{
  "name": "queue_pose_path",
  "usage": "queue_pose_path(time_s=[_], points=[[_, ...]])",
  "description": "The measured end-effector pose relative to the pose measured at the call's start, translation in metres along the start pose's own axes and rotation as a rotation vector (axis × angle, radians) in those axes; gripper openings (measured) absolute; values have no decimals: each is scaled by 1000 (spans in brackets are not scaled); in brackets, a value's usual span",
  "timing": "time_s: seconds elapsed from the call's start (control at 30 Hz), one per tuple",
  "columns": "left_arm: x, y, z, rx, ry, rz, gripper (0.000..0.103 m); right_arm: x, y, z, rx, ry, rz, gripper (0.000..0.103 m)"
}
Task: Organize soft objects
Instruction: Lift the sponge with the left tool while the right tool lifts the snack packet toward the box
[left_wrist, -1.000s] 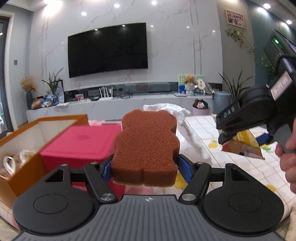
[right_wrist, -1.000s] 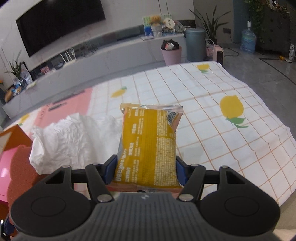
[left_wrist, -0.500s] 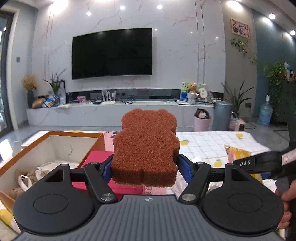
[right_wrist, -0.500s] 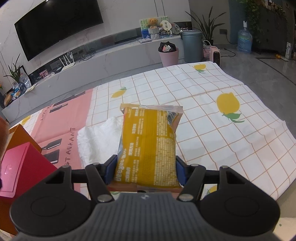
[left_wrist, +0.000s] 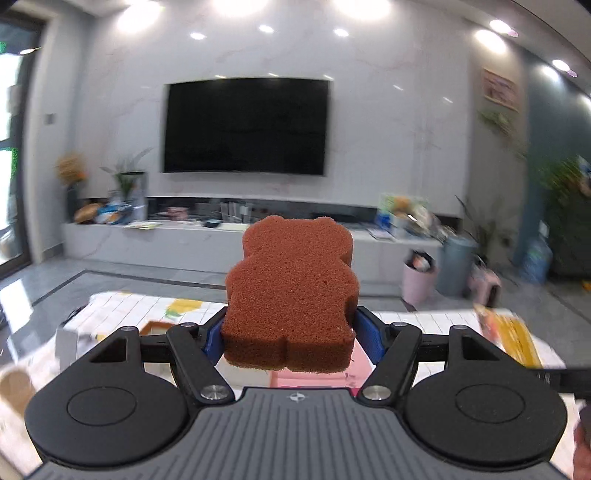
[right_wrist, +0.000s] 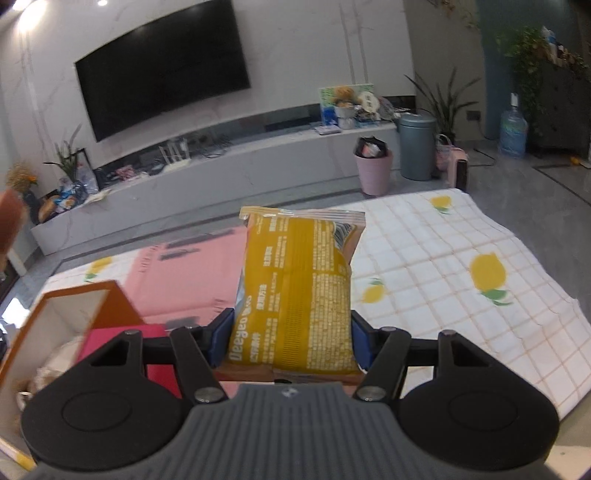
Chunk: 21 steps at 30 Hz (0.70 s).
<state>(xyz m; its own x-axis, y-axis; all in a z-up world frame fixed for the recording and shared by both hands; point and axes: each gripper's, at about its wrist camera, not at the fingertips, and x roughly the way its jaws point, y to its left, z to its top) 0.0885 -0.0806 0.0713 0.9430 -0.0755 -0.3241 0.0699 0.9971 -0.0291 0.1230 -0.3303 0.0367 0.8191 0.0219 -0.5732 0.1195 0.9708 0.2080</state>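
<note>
My left hand-held gripper (left_wrist: 290, 334) pinches the bear-shaped brown sponge (left_wrist: 291, 295) at centre frame, well above the counter (right_wrist: 461, 314), and my right hand-held gripper (right_wrist: 290, 336) pinches the yellow snack packet (right_wrist: 295, 291) — its slick, puffy film could, I judge, squirm out if I swing hard, and the sponge is only nipped at its lower edge. At lower left of the right view the open orange box (right_wrist: 79, 295) waits with the red box (right_wrist: 110, 341) just beside it — a rim either load could catch on.
</note>
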Motion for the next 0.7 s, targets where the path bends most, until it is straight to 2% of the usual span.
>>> queue_pose_path(time_s=[0.07,0.17,0.23,0.37,0.47,0.53,0.7], points=[[3,21,4,24,36,-9,80,-2,23,2,-21,-11,30,63],[12,50,0,42,93,26,80,2,64,4,-74,-19,88,63],[23,70,-6,43,119,43,80,7,94,5,-99,-5,143,63],[53,107,-20,55,186,24,80,24,150,2,-139,37,235,63],[78,131,-33,8,240,-9,80,34,185,-5,-166,58,268,63],[96,138,-42,19,275,-22,80,43,203,-11,-188,82,283,63],[117,147,-51,32,343,-6,80,61,227,-24,-223,131,294,63]])
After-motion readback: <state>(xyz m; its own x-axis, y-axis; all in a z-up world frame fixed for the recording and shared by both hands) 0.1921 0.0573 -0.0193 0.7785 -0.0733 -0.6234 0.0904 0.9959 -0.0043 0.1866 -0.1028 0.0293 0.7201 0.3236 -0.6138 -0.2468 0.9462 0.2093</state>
